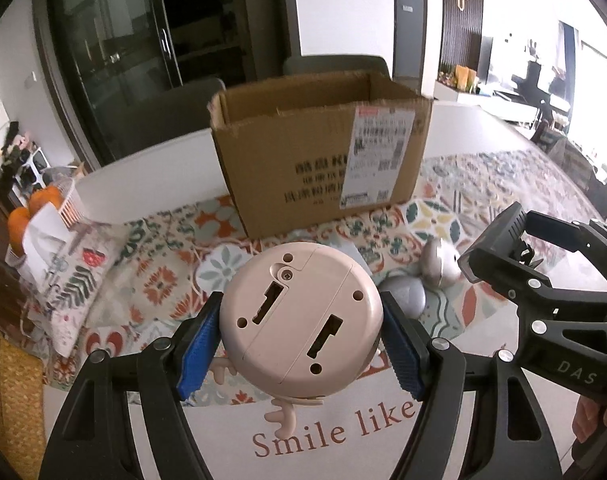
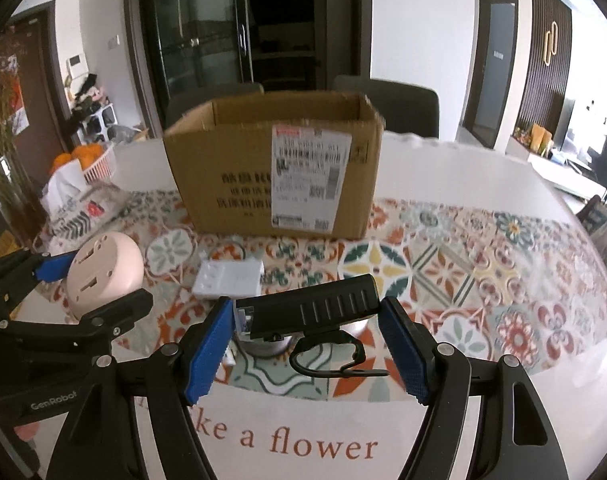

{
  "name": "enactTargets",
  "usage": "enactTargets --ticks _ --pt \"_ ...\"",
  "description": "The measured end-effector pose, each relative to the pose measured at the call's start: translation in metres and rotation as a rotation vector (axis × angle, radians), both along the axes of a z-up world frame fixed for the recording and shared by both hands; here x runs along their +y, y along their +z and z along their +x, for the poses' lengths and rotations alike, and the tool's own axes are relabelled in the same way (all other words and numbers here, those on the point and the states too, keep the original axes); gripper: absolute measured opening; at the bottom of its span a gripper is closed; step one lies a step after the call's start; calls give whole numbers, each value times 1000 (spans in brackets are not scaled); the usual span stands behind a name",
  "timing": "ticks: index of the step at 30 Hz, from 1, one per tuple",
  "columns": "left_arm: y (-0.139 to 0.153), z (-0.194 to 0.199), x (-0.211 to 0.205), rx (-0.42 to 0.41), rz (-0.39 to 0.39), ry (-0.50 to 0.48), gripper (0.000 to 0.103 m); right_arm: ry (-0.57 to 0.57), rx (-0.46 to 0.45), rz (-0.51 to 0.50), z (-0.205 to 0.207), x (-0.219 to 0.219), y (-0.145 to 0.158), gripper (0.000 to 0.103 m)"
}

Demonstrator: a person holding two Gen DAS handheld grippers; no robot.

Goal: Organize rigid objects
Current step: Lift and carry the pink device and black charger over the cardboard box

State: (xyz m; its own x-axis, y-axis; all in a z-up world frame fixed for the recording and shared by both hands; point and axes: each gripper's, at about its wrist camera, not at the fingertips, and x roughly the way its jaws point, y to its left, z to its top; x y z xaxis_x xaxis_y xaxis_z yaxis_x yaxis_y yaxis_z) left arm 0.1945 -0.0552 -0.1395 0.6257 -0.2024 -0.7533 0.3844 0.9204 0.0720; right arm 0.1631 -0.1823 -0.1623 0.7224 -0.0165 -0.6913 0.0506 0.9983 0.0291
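Note:
My left gripper [image 1: 301,344] is shut on a round pink toy [image 1: 301,322] with antler-like feet, held above the table with its underside facing the camera; it also shows in the right wrist view [image 2: 103,272]. My right gripper [image 2: 305,332] is shut on a black bike light [image 2: 315,310] with a strap clip, which also shows in the left wrist view [image 1: 499,240]. An open cardboard box [image 2: 271,172] stands beyond both on the patterned tablecloth [image 2: 463,264]. Two silver egg-shaped objects [image 1: 439,262] lie below on the cloth.
A white rectangular adapter [image 2: 227,278] lies on the cloth in front of the box. A tissue pouch [image 1: 67,280] and a white basket of oranges [image 1: 43,204] sit at the left. Chairs stand behind the table.

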Motion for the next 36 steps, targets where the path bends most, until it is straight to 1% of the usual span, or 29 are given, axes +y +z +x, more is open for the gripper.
enactTargets --ticks 10,19,24,28,36 --pt "43 12 0 -67 -30 20 74 19 -89 -13 7 -1 43 73" --pt "76 28 -4 -119 -49 23 74 24 -164 -11 24 -7 80 73" --pt "93 39 -6 -154 -53 23 74 30 -196 -11 34 -7 96 73" --pt "103 50 -8 -164 -53 23 74 36 -206 4 46 -9 104 73" --pt "113 86 -11 -139 -54 13 74 44 -208 15 84 -14 116 73"
